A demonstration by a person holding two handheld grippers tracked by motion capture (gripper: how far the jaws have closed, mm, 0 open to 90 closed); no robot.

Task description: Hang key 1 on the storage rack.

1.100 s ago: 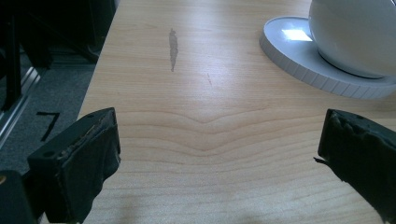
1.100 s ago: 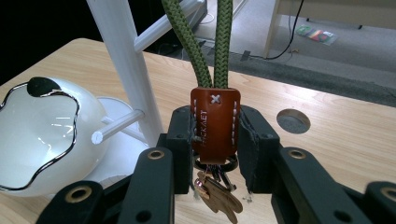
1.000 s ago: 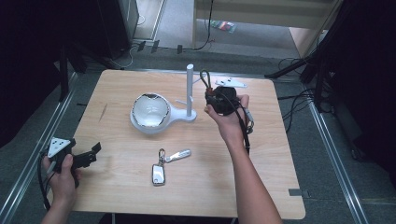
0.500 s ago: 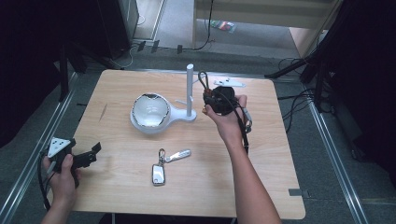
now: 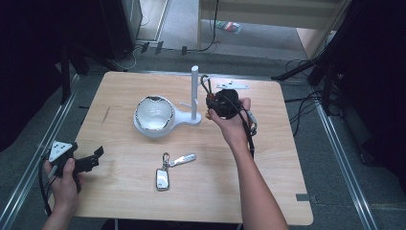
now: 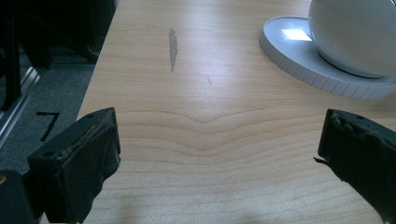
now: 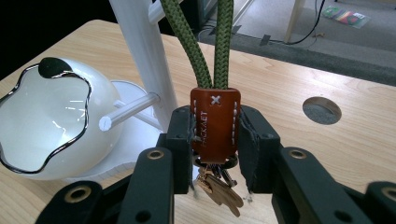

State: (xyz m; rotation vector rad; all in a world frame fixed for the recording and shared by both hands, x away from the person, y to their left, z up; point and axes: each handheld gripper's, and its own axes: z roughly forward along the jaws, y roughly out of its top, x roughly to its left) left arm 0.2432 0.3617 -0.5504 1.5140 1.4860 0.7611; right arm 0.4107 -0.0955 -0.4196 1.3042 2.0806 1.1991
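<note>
A brown leather key fob (image 7: 215,122) with a green cord loop (image 7: 205,44) sits clamped in the right tongs (image 7: 215,140), held just right of the white stand (image 5: 195,93) at the far middle of the pale wooden tabletop (image 5: 119,191). The left tongs (image 6: 219,154) hang apart over the near left corner. Grey floor (image 5: 344,163) and cables surround it.

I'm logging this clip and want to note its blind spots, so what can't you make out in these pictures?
- Top of the green cord loop: cut off by the right gripper view's upper edge; whether it hangs on a peg of the white stand cannot be told.
- Keys under the leather tab: partly hidden by the right gripper.
- Key fob markings: too small in the high view.
- Bowl: cropped by the left gripper view's edge.
</note>
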